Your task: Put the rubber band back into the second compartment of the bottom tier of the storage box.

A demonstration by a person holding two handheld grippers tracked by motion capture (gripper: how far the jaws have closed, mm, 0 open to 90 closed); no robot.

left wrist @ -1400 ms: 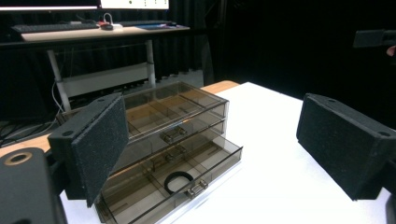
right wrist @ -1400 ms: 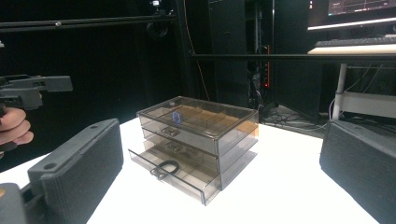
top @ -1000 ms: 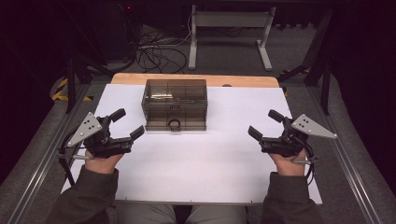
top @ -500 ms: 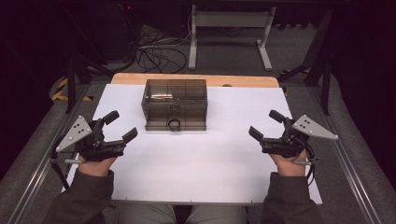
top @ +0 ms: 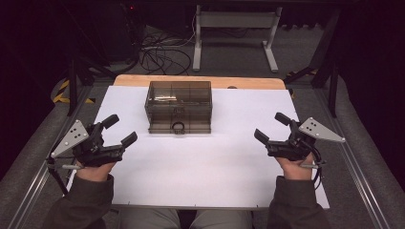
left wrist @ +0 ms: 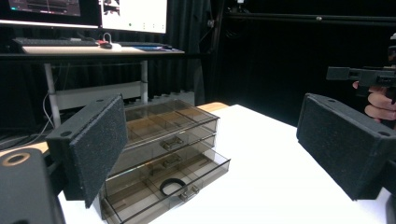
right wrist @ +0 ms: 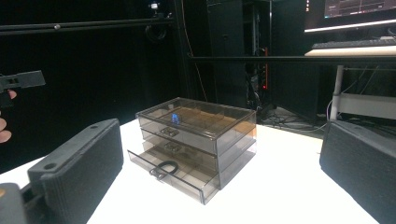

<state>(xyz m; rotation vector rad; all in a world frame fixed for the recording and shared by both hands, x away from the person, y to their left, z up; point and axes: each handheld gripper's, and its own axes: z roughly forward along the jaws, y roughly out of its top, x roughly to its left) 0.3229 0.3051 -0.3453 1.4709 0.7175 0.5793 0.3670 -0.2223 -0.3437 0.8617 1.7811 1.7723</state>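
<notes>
While tongs (top: 119,130) gape, sheet (top: 200,176) spreads.

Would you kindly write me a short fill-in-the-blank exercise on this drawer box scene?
1. The drawer box has ___ drawers.
2. The ___ drawer is pulled partly out.
3. In it lies a black ___.
4. The jaws of the left gripper and right gripper stand ___.

Missing words: three; bottom; ring; open
</notes>
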